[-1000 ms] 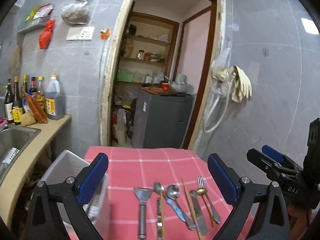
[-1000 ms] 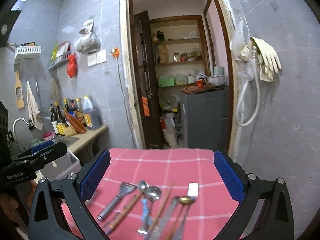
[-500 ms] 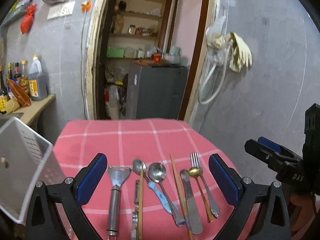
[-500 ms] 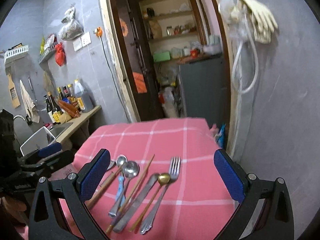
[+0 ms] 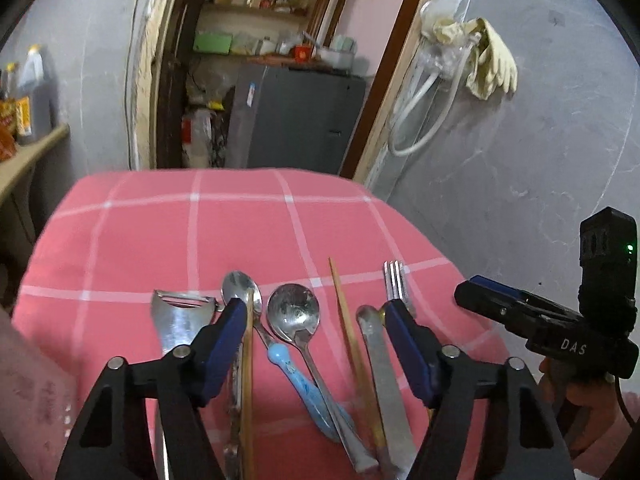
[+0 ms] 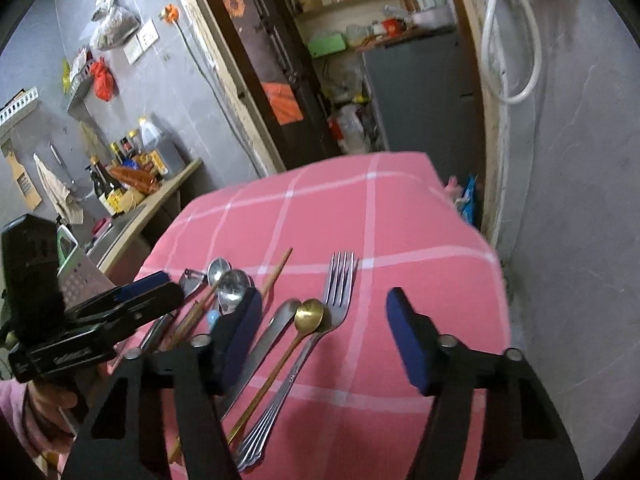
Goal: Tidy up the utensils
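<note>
At the bottom of each wrist view the left tongs [image 5: 310, 344] and right tongs [image 6: 324, 336] are closing, pads touching nothing. Just beyond, the utensils lie side by side on the pink tabletop [image 5: 240, 232], handles near, heads far: spoon [image 5: 294, 316] between the left tongs, fork [image 6: 338, 280] between the right.

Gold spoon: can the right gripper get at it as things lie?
Probably yes. The gold spoon lies uncovered between the right gripper's closing jaws, nothing yet gripped. But the fork and knife lie tight against it, so a clean single pick looks hard.
</note>
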Available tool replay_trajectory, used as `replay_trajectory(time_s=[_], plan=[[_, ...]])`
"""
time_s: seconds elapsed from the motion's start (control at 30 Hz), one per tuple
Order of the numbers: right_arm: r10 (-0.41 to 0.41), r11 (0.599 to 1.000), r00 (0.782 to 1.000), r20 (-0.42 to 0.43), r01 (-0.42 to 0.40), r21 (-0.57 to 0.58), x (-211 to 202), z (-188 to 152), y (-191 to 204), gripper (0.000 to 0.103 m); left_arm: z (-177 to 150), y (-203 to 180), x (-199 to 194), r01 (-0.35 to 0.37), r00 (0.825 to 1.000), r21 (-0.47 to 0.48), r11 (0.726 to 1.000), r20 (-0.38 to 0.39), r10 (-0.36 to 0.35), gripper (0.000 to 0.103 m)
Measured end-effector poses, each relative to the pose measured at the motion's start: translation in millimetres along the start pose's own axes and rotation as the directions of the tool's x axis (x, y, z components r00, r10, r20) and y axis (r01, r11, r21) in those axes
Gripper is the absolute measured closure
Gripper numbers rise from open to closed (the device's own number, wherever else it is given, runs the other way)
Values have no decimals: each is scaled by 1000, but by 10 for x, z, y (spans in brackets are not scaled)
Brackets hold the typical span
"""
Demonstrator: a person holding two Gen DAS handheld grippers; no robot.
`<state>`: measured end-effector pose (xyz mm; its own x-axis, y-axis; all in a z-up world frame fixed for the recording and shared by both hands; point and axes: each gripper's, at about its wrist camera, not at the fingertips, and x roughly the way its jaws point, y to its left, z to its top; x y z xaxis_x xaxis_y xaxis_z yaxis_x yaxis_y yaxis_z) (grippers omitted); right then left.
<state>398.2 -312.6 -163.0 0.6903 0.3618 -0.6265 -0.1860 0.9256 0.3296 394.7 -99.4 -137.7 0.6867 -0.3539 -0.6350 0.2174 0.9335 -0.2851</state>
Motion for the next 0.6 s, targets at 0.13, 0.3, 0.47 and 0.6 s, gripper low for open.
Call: replay_trajectory(time_s=[0.13,0.3,0.47,0.6], plan=[[21,1000,998,-66,-22,-17,226,-31,27,65,16,59,209,7,999,-21,1000,-40,-8,43],[40,999,990,-134,-44,-26,444,-72,56,73,41,131,360,14,996,-48,999,-82,-18,46],[67,997,983,-172,-73,-32,566,-67,61,80,98,182,492,-4,991,-48,999,-132,-2,56],[82,995,979,-186,-90,-36,627,-66,100,84,122,261,562,4,988,-73,997,-152,-15,60]])
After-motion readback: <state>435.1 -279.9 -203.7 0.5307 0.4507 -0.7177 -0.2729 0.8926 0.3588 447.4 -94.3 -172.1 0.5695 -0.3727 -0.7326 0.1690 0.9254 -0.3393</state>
